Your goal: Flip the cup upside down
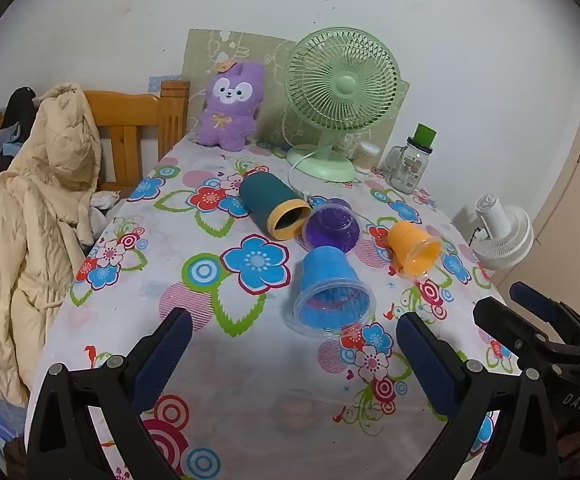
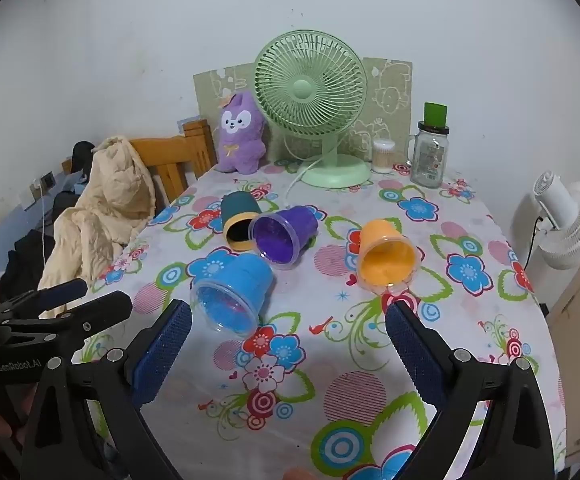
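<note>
A big table with a flowery tablecloth [image 1: 249, 360] fills both views. A cream coat [image 1: 37, 216] hangs over a wooden chair [image 1: 137, 128] at its left side. At the back stands a green fan [image 2: 312, 92], with a purple bunny toy [image 2: 238, 136] to its left and a glass jar with a green lid [image 2: 430, 152] to its right. A small tub of cotton buds [image 2: 383, 155] sits between fan and jar. A white fan [image 2: 570, 220] stands off the table at the right.

Four cups lie on their sides in the middle. The dark green cup [image 1: 271, 208] with a yellow rim touches the purple cup [image 1: 332, 226]. The blue cup [image 1: 332, 292] lies just in front of them, mouth toward the cameras. The orange cup [image 2: 386, 256] lies apart to the right.

The left gripper [image 1: 294, 336] has its jaws wide apart and holds nothing; the blue cup is just past its fingers. The right gripper [image 2: 287, 330] is also wide apart and holds nothing.

Only the left view shows the right gripper from the side, at the right edge. Only the right view shows the left gripper from the side, at the left edge, and a wall socket [image 2: 47, 180] past the coat.
</note>
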Demonstrator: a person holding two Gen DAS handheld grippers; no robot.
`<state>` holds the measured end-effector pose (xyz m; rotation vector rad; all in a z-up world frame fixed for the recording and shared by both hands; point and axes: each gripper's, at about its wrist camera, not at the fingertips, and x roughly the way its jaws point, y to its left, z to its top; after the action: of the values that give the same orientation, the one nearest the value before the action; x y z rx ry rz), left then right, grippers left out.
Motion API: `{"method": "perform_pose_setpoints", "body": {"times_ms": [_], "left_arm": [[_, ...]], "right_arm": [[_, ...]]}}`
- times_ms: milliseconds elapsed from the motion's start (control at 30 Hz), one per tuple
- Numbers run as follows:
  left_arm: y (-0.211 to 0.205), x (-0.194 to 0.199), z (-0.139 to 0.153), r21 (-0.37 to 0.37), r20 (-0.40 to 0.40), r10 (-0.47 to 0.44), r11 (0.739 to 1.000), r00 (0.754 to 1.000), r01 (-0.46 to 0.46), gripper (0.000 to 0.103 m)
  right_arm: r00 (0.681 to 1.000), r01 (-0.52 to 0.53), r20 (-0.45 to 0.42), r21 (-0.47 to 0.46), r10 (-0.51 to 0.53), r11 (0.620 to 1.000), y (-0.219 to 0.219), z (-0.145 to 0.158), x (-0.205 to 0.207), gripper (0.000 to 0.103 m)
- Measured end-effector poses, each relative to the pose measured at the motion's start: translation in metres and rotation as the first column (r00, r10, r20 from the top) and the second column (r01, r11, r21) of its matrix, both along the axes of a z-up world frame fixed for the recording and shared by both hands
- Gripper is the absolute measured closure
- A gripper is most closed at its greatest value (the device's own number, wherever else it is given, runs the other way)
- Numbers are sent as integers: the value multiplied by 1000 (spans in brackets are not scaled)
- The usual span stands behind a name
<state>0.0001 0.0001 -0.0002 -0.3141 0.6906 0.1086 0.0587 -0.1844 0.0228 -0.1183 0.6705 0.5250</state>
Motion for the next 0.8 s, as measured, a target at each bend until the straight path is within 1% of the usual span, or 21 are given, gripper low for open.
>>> {"method": "perform_pose_setpoints", "body": {"times_ms": [167, 367, 400, 533, 800], "left_arm": [[0, 0, 0, -2, -1, -3, 1000, 1000, 3, 0], [0, 0, 0, 5, -6, -1, 1000, 1000, 1, 0], [0, 0, 0, 4, -6, -1, 1000, 1000, 1, 0], [0, -1, 0, 7, -6, 3, 1000, 1000, -3, 0], [3, -1, -2, 4, -6, 1, 1000, 1000, -1, 0]], "right_arm": [[1000, 2, 2, 3, -2, 1000, 1, 2, -4, 4], [1000, 3, -16, -14, -3, 1000, 0, -3, -3, 4], [1000, 8, -23, -23, -9, 1000, 6, -2, 0, 4], [1000, 5, -31, -25, -6, 1000, 6, -3, -1, 4], [1000, 8, -29, -24, -9, 1000, 4, -1, -3, 4]]}}
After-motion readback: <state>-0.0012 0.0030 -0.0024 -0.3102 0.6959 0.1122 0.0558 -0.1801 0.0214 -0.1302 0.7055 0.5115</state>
